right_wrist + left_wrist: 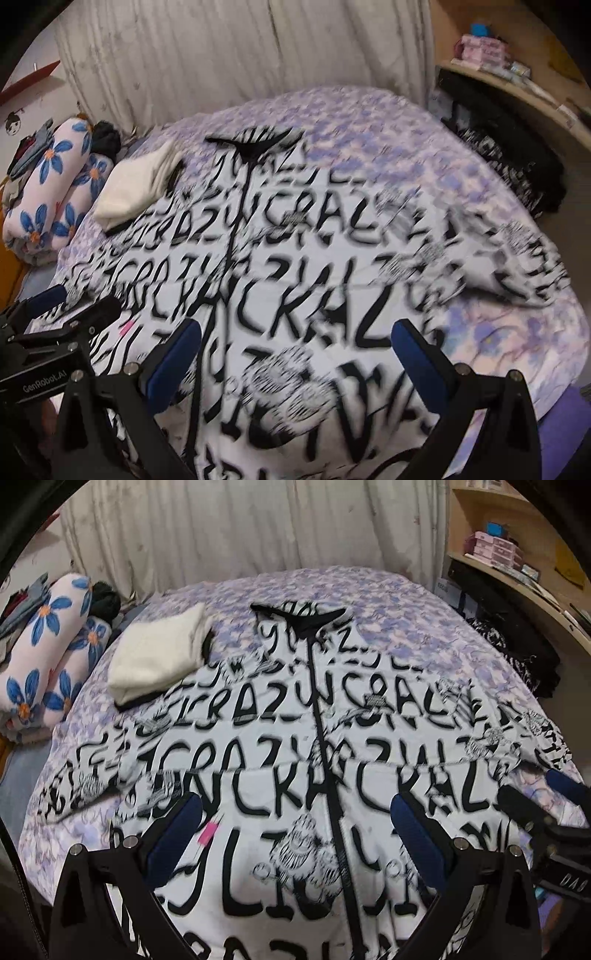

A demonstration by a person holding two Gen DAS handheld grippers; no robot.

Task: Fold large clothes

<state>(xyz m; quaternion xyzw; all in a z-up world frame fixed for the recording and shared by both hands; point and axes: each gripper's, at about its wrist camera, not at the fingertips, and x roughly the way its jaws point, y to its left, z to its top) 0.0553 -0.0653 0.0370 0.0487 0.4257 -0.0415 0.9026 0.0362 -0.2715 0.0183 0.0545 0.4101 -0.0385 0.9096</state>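
Note:
A large white jacket (pixel 280 746) printed with black lettering and a black centre zip lies spread flat on the bed, collar at the far end; it also shows in the right wrist view (pixel 314 258). Its sleeves reach out to both sides. A small pink tag (pixel 207 834) sits near its lower left. My left gripper (pixel 295 812) is open and empty above the jacket's lower part. My right gripper (pixel 295 336) is open and empty over the lower right part. The right gripper shows in the left wrist view (pixel 532 794), and the left gripper in the right wrist view (pixel 77 302).
The purple floral bedspread (pixel 406 602) covers the bed. A folded cream garment (pixel 159 657) lies at the far left on it. Rolled blue-flower bedding (pixel 48 642) lies left of the bed. A curtain (pixel 258 528) hangs behind. A wooden shelf (pixel 517 568) and dark clothes (pixel 517 653) are at right.

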